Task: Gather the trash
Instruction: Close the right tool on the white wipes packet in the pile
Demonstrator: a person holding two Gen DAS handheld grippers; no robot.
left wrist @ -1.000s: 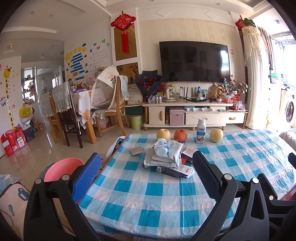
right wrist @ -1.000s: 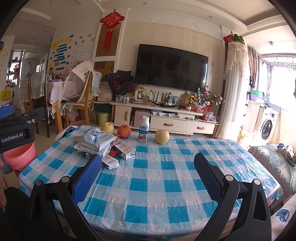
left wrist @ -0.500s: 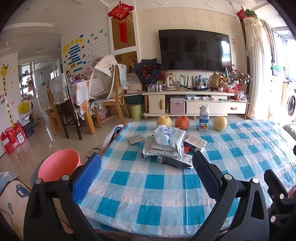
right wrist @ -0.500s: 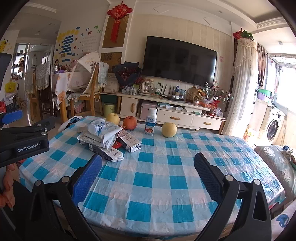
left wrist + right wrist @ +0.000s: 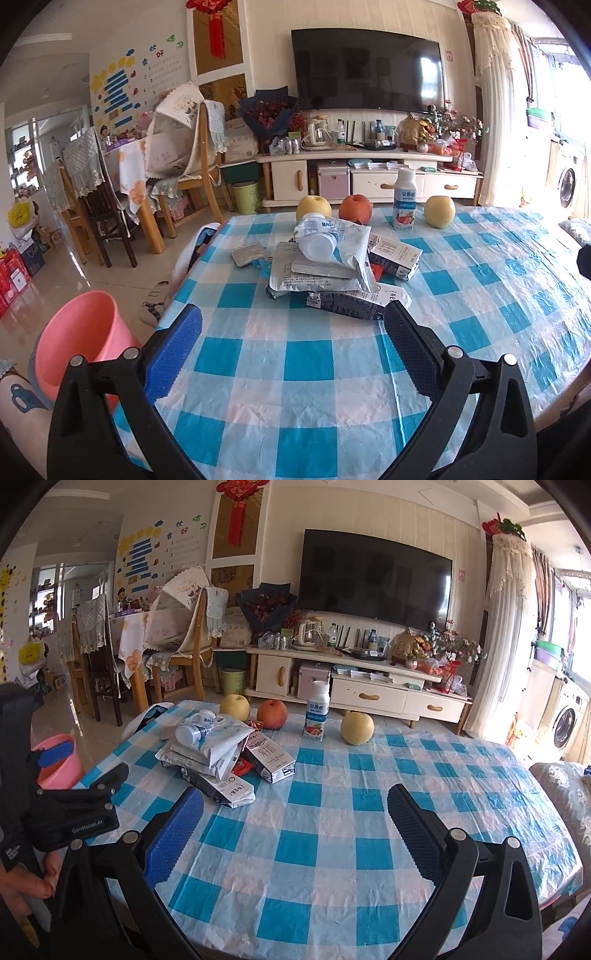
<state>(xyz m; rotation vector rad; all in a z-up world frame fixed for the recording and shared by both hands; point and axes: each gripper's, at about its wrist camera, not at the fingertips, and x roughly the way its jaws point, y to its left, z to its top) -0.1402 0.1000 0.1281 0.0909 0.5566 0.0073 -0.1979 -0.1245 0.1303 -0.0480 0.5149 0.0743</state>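
A pile of trash [image 5: 332, 269] lies on the blue checked tablecloth [image 5: 295, 369]: silver wrappers, flattened cartons and a small white bottle [image 5: 316, 238] on top. The pile also shows in the right wrist view [image 5: 221, 753]. My left gripper [image 5: 291, 354] is open and empty, just short of the pile. My right gripper [image 5: 295, 830] is open and empty over the cloth, to the right of the pile. A pink bin [image 5: 81, 339] stands on the floor left of the table.
Two yellow pears [image 5: 439, 211], a red apple [image 5: 355, 208] and an upright drink bottle [image 5: 405, 199] stand behind the pile. Chairs [image 5: 192, 166] and a TV cabinet [image 5: 369, 177] are beyond the table. The left gripper body [image 5: 74, 812] shows at the right view's left edge.
Both grippers have moved forward over the table toward the trash pile, which now looks larger and closer. Both stay open.
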